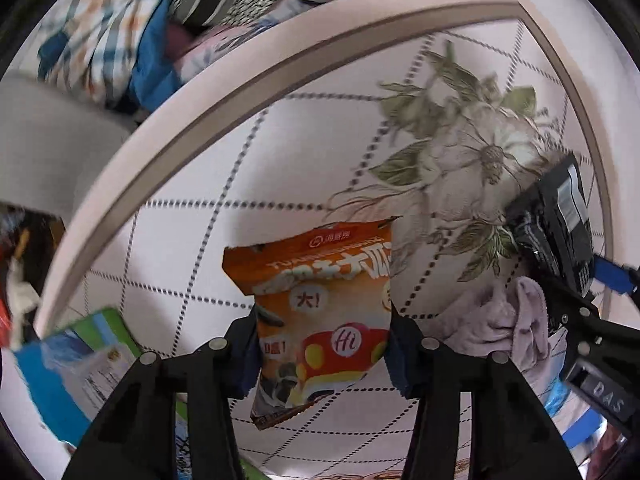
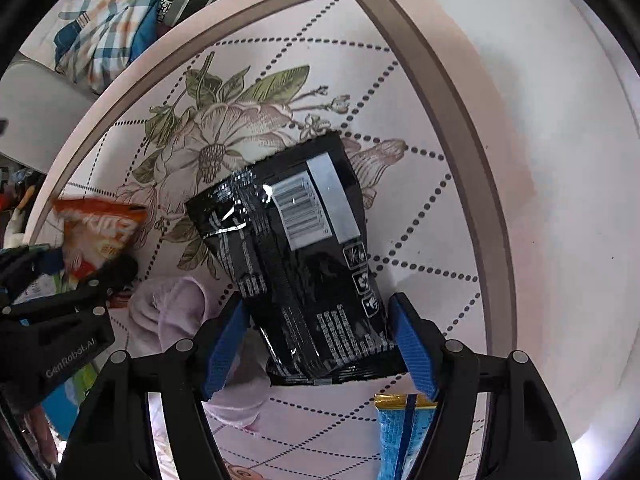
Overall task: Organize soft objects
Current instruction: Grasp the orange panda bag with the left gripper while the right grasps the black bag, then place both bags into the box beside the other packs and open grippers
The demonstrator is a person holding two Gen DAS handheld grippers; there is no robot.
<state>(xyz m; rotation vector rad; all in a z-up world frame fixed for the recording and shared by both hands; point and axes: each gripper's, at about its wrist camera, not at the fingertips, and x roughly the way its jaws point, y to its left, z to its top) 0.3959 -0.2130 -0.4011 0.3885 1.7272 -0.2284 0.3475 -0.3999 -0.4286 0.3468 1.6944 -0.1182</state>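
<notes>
Because both fisheye views bend the edges, some things are only partly readable.

Hidden or cut off: the blue and green packet [image 1: 76,364] is cut by the left rim of the left wrist view and its print is blurred; the blue packet with a gold top [image 2: 402,428] shows only between the right claw's arms; the lower end of the black packet sits behind those arms.

Landmark: the flower print [image 2: 216,148] on the quilted surface [image 2: 420,208], which has dotted diamond lines and a brown border.

Left claw [image 1: 324,344]: closed on the orange snack bag [image 1: 324,312], its blue pads pressing the bag's two sides at the middle; the bag stands upright, below and to the left of the flower print.

Right claw [image 2: 320,344]: closed on the black packet [image 2: 296,248], blue pads at both sides of its lower part; the packet covers the lower right of the flower print, barcode facing the camera.

Soft cloth: a pale lilac cloth [image 2: 172,308] lies crumpled below the flower print, between the two claws, just beside the black packet.

Beyond the border: a pile of checked and striped fabrics [image 1: 120,32], far above the flower print; whether a container holds them, I cannot tell.
</notes>
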